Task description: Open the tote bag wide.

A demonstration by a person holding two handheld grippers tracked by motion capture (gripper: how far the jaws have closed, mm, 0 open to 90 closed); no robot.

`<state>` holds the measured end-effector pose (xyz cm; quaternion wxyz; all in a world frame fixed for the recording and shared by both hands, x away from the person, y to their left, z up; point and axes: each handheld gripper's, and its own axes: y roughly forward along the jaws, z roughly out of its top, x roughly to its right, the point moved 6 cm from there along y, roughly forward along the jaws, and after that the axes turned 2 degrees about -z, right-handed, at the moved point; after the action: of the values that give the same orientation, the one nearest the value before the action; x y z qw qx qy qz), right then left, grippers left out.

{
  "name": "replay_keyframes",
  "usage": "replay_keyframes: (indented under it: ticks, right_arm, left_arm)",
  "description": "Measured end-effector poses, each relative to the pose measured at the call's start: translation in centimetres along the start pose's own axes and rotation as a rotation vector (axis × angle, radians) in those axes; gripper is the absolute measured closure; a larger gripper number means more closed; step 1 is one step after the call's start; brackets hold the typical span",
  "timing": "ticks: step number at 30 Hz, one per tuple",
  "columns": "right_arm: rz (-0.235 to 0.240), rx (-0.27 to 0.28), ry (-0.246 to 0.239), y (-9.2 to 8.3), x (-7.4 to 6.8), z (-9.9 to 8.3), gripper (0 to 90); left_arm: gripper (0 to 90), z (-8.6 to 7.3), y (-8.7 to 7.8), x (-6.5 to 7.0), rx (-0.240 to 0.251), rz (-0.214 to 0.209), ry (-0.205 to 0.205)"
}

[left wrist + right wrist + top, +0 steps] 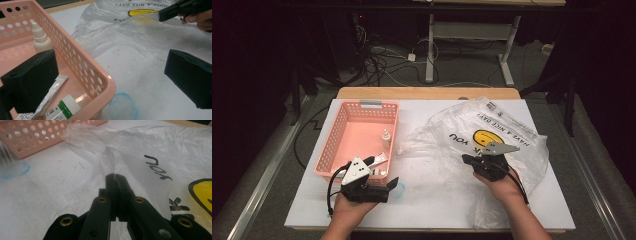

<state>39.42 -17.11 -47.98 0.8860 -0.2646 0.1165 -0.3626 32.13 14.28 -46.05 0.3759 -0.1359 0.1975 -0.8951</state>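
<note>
A clear plastic bag [492, 132] printed with a yellow smiley and black letters lies crumpled on the right of the white table. My right gripper [467, 159] is shut on a fold of its film, and the pinched film [115, 173] rises from the closed tips of that gripper [116, 178]. My left gripper [382, 173] stands open at the near right corner of the pink basket [325, 152]. In the left gripper view that corner [106, 85] sits between the wide-apart jaws of the left gripper [110, 80], with nothing gripped.
The basket holds a small white dropper bottle [40, 38], a silver tube [51, 93] and a green-and-white bottle [63, 108]. A blue circle [122, 106] is drawn on the table beside the basket. Cables and a desk frame lie on the floor beyond the table's far edge.
</note>
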Motion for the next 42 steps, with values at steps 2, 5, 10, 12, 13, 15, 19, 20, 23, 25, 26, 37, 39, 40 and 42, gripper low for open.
replay_keyframes:
  ticks: [2,5,10,12,13,15,19,20,23,25,26,37,39,40,42]
  right_arm:
    - [0.003,0.024,-0.006,-0.1,-0.1,-0.1,90.0]
    - [-0.009,0.031,-0.033,-0.7,0.1,0.0,90.0]
    - [-0.013,0.057,-0.018,-1.7,0.6,-0.3,90.0]
    - [-0.012,0.07,-0.002,-2.0,0.8,-0.3,90.0]
    - [-0.013,0.077,-0.003,-2.1,0.8,-0.2,90.0]
    - [-0.017,0.09,0.0,-2.3,0.8,0.0,90.0]
    - [-0.016,0.119,0.001,-2.7,0.6,0.6,90.0]
    - [-0.016,0.126,-0.003,-2.7,0.6,0.7,90.0]
    - [-0.018,0.147,-0.011,-3.1,0.3,1.2,90.0]
    - [-0.017,0.159,-0.018,-3.4,0.1,1.5,90.0]
    - [-0.019,0.169,-0.019,-3.5,0.0,1.7,90.0]
    - [-0.029,0.245,-0.012,-5.0,-0.2,3.3,90.0]
    - [-0.032,0.259,-0.011,-5.3,0.0,3.5,90.0]
    - [-0.035,0.268,-0.009,-5.4,0.0,3.6,90.0]
    - [-0.039,0.274,-0.006,-5.7,0.1,3.8,90.0]
  left_arm:
    - [0.0,0.1,-0.1,-0.1,0.002,0.0,-0.003]
    - [0.0,0.2,-0.3,-0.3,0.0,0.009,0.001]
    - [0.0,0.4,-1.3,-1.4,0.022,0.038,-0.027]
    - [0.0,0.4,-1.6,-2.0,0.025,0.046,-0.044]
    - [0.0,0.4,-1.8,-2.2,0.024,0.058,-0.048]
    - [0.0,0.4,-2.0,-2.6,0.029,0.064,-0.056]
    - [0.0,0.4,-2.5,-3.5,0.038,0.084,-0.075]
    - [0.0,0.3,-2.6,-3.7,0.039,0.086,-0.08]
    - [0.0,0.3,-2.9,-4.1,0.036,0.092,-0.083]
    - [0.0,0.2,-2.9,-4.3,0.038,0.095,-0.091]
    - [0.0,0.2,-3.0,-4.4,0.038,0.097,-0.093]
    - [0.0,0.0,-3.5,-5.3,0.048,0.115,-0.115]
    - [0.0,0.0,-3.5,-5.4,0.051,0.118,-0.119]
    - [0.0,0.0,-3.5,-5.5,0.05,0.119,-0.12]
    - [0.0,0.0,-3.5,-5.5,0.049,0.12,-0.122]
